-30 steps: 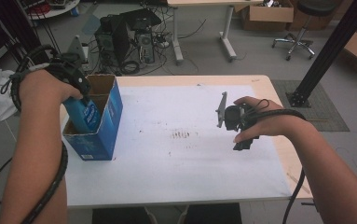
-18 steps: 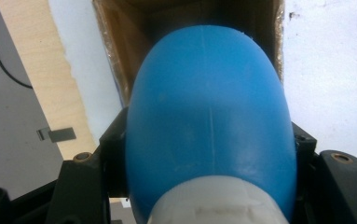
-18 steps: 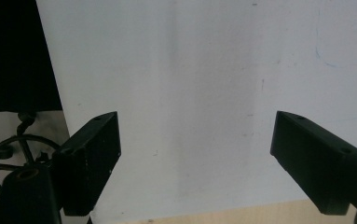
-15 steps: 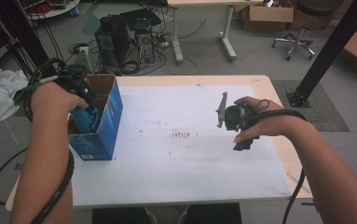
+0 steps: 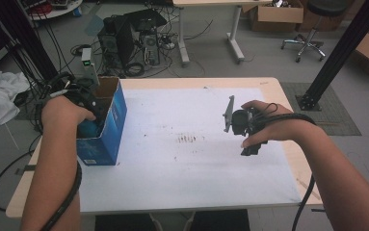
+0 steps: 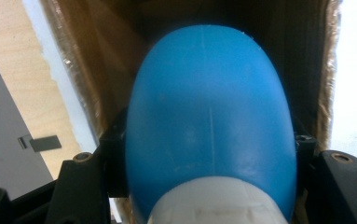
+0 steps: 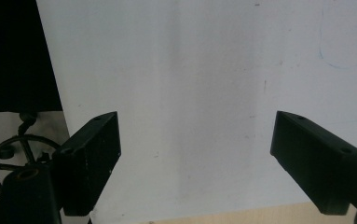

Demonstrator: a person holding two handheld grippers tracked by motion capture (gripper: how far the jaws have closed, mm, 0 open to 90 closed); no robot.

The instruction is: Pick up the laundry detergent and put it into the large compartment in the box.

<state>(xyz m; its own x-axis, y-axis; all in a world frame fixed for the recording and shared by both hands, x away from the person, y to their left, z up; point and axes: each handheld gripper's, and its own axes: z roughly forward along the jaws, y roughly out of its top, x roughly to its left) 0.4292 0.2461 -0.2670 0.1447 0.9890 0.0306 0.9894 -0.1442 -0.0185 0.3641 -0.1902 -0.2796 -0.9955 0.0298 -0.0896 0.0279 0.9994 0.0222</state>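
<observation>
Fingers [image 6: 97, 158] of the left gripper [image 6: 204, 154] were clamped on either flank of a blue bottle [image 6: 209, 116], its white cap toward the camera and its rounded body pointing down into the cardboard interior of the blue box [image 5: 112, 120]. Against the frame a second earlier, that hand [image 5: 64, 113] had sunk lower: then the bottle stood above the box's rim, now it sat largely inside the walls at the table's [image 5: 196, 192] left edge. Judging by that, the placing was nearly done and only the release remained. Well apart, over the white table top, the right gripper [image 7: 195, 144] had kept its place, its jaws spread wide with nothing between them.
</observation>
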